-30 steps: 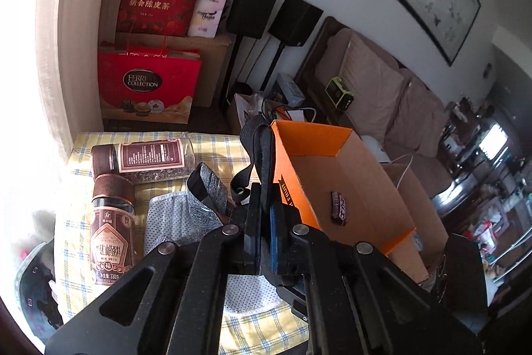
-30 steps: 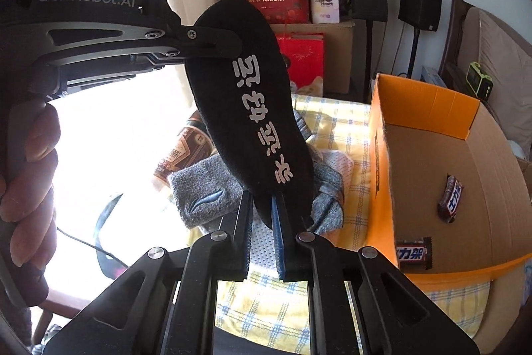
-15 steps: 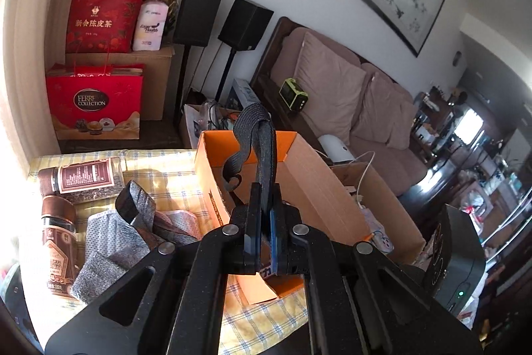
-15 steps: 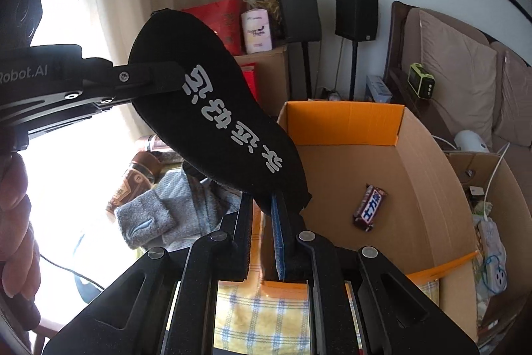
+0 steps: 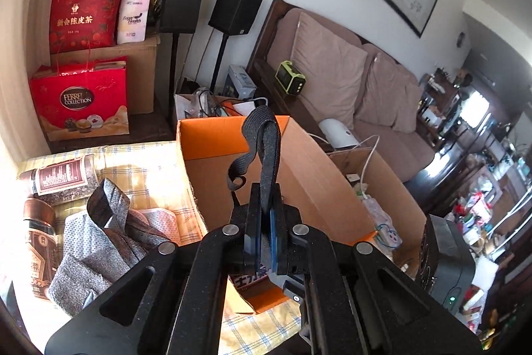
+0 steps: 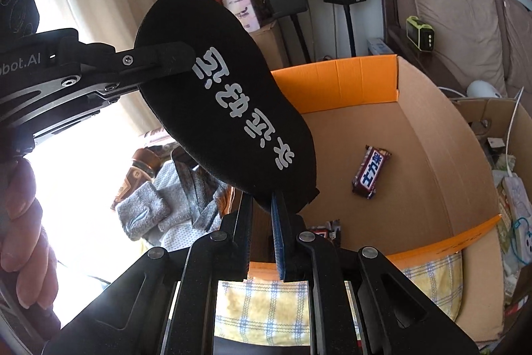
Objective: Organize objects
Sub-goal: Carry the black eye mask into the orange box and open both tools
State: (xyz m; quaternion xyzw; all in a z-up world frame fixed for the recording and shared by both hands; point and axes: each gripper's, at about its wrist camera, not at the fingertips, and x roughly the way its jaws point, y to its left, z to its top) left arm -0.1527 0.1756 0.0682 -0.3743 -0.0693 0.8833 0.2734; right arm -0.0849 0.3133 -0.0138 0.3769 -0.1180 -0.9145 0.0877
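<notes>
My left gripper (image 5: 265, 223) is clamped on the black strap (image 5: 266, 152) of the eye mask, strap looping up out of the pads. My right gripper (image 6: 262, 222) is pinched on the bottom edge of the black eye mask (image 6: 226, 108), white characters printed along it. In the right wrist view the left gripper (image 6: 173, 57) also shows, gripping the mask's upper left side, so the mask hangs stretched between both, held in the air above the near left corner of the cardboard box (image 6: 432, 128).

Box is open, orange flaps, brown inside. One candy bar (image 6: 370, 172) lies flat on the box floor, roughly mid-box. A second wrapper (image 6: 324, 230) sits by the near wall of the box, mostly hidden behind my right gripper.

Left of the box, on the yellow checked cloth (image 5: 149, 175): grey socks (image 5: 96, 242) in a heap just beside the box wall, then two brown jars (image 5: 58, 180) further left, one lying down, one tilted. Behind the box, red gift bags (image 5: 79, 95) and two black speakers (image 5: 209, 5).
</notes>
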